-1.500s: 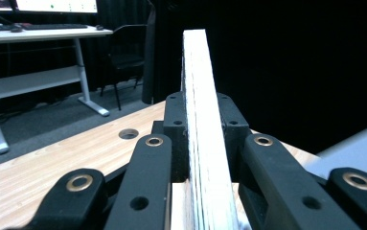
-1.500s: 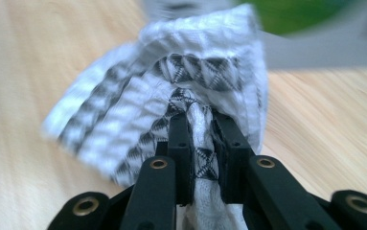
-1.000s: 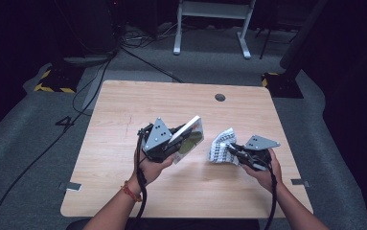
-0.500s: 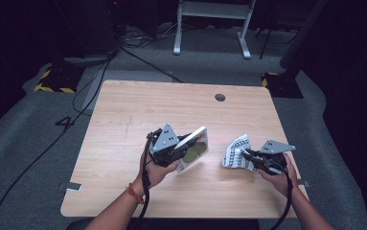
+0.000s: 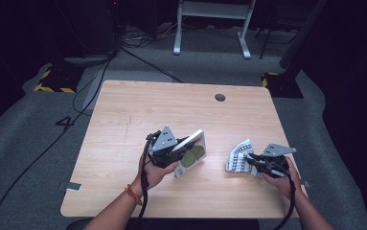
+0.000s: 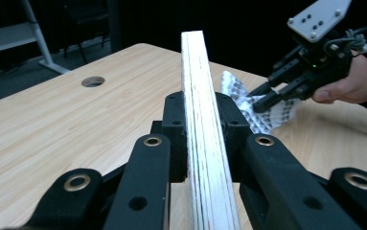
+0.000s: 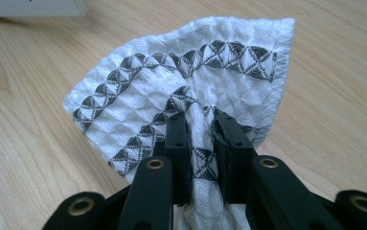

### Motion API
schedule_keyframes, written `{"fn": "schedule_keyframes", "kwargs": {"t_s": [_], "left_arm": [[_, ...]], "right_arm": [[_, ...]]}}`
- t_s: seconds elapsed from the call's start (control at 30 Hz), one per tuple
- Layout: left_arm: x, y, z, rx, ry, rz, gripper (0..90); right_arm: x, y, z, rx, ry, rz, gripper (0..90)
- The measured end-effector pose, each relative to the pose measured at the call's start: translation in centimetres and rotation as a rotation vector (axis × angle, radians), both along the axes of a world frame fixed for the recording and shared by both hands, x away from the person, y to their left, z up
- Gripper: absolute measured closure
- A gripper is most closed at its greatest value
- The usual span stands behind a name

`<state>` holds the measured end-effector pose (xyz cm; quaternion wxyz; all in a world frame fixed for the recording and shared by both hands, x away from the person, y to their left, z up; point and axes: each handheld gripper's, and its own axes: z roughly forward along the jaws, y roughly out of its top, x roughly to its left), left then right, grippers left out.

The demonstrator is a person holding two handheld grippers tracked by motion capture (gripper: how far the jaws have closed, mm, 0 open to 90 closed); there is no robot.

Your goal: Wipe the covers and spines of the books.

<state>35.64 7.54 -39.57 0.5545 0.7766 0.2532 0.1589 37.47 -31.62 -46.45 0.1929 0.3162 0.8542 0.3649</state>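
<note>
A white waffle-weave cloth (image 7: pixel 190 91) banded with dark grey triangle patterns, a thin white-edged book (image 5: pixel 190 153) with a green cover picture, and black jaws, all over a pale wood-grain worktop (image 5: pixel 138 115).

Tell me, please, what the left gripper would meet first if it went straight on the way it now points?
Probably nothing close. The left gripper, shut on a thin white board, points over bare table towards its far edge. The right gripper and its patterned cloth lie off to the side, though depth is unclear.
</note>
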Motion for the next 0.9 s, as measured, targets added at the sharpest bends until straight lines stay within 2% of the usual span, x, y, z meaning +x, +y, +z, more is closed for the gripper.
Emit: {"fn": "schedule_keyframes", "kwargs": {"t_s": [0.1,0.17,0.23,0.43,0.53,0.67,0.9], "left_arm": [[0.4,0.4,-0.1,0.003,-0.003,0.011,77.3],[0.7,0.7,-0.1,0.031,-0.027,0.026,76.0],[1.0,1.0,-0.2,0.031,-0.017,0.033,75.2],[2.1,1.7,-0.7,0.092,-0.004,0.068,72.4],[2.6,2.2,-0.9,0.065,0.025,0.073,71.7],[3.3,3.0,-1.2,0.093,0.040,0.104,67.9],[5.1,5.1,-2.4,0.070,0.121,0.127,61.5]], "right_arm": [[0.1,-0.1,-0.3,0.000,0.011,-0.001,76.7],[0.2,-0.1,-0.4,0.004,0.017,-0.003,76.4],[0.4,-0.1,-0.5,0.008,0.020,0.000,76.1],[0.6,0.0,-0.7,0.019,0.040,0.002,75.7],[0.7,0.1,-0.9,0.023,0.048,0.003,75.5],[0.8,0.1,-1.2,0.024,0.060,0.010,74.5],[1.0,0.5,-1.9,0.027,0.086,0.020,73.8]]}}
